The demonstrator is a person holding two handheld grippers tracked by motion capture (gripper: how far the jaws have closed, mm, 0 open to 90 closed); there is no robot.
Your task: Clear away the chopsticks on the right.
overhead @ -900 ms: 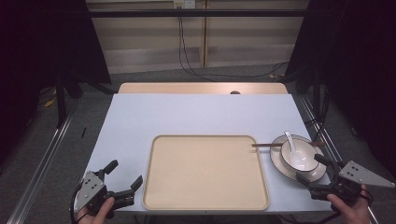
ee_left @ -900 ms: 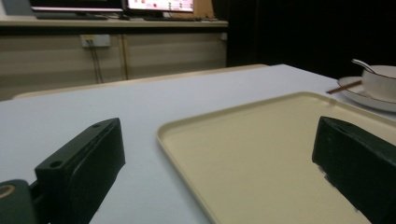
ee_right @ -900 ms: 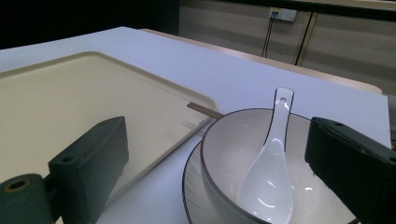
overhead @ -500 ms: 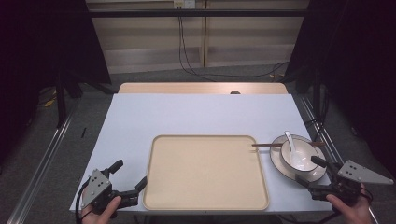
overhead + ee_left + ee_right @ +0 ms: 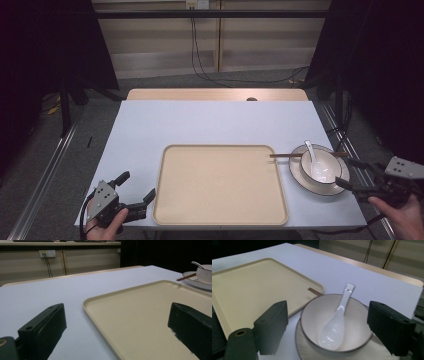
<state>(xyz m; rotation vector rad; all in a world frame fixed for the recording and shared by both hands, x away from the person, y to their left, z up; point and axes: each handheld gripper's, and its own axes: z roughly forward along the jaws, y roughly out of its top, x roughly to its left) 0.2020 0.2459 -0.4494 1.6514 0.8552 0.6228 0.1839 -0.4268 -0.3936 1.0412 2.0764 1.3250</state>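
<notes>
Tray (image 5: 220, 185) is a plain cream/beige, no pattern at all. It sits on a pale bluish-white table cover (image 5: 200, 125), with a strip of light wood tabletop (image 5: 200, 94) showing at the far edge. Bowl (image 5: 337, 322) is white with a thin dark rim line, same deal on the plate (image 5: 300, 177) under it (faint ribbed lines near its edge). Spoon (image 5: 335, 326) is glossy white. Chopsticks (image 5: 282, 155) are brown. Gripper jaws are black.

Pale panelled wall (image 5: 210, 45) behind table, black cables (image 5: 197, 55) hanging, grey floor (image 5: 55, 165), dark sides.
</notes>
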